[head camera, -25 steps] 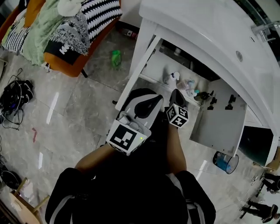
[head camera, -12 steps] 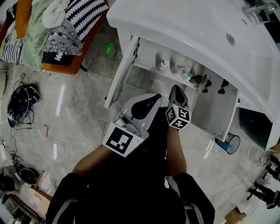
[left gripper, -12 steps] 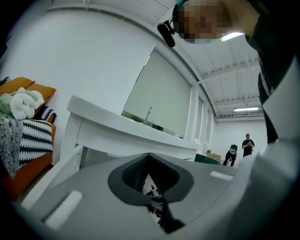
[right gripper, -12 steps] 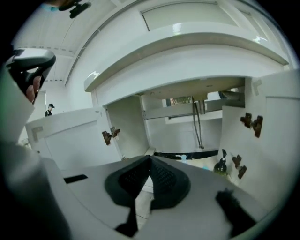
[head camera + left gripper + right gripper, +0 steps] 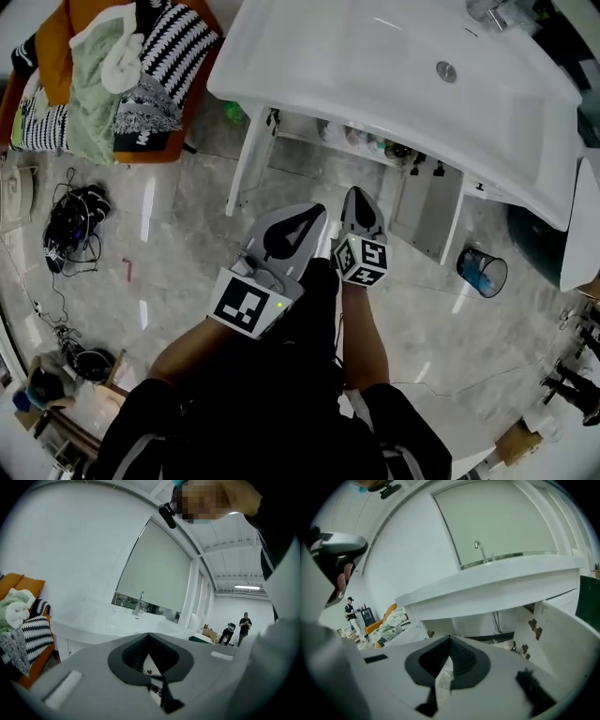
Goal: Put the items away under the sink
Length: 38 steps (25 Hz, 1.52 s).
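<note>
Holds left gripper (image 5: 312, 214) and right gripper (image 5: 359, 194) side by side before the sink (image 5: 375, 80), jaws of each pressed together, empty. Below: open cabinet door (image 5: 427, 216), bottles (image 5: 368, 141) inside.

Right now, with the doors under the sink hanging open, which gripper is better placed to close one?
Probably the right. The right gripper sits beside the open cabinet door, which also shows in its view; its fingers are shut and empty. The left gripper, likewise empty, lies farther from either door.
</note>
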{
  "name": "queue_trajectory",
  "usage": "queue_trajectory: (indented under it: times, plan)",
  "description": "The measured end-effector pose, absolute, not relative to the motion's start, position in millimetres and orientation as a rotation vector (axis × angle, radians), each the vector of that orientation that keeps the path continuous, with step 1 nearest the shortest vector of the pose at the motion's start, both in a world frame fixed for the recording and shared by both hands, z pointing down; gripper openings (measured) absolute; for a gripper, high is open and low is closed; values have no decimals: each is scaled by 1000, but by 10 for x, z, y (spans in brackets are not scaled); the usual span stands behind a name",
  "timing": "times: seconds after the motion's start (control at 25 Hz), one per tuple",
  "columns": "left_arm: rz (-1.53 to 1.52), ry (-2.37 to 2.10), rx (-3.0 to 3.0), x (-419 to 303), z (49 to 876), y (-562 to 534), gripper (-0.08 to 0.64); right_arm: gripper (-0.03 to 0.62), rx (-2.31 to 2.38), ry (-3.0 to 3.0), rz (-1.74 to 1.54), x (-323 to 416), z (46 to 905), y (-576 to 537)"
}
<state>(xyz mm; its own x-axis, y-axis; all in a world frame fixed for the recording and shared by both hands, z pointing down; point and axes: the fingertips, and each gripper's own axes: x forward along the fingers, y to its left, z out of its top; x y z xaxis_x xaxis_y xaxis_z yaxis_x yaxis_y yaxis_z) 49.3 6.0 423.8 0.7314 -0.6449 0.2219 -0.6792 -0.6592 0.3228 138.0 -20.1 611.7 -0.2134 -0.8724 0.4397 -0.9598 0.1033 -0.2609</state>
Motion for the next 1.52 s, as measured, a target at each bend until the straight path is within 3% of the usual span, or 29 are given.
queue_trajectory:
  times: [0.72, 1.52]
  plan:
    - [79, -1111, 2548, 538, 2095, 1010, 6, 15, 1751, -2258, 662, 1494, 3570, 1055]
    - [42, -1075, 2620, 698, 1683, 1853, 6, 15, 1822, -2391, 488, 1610, 2439, 1946]
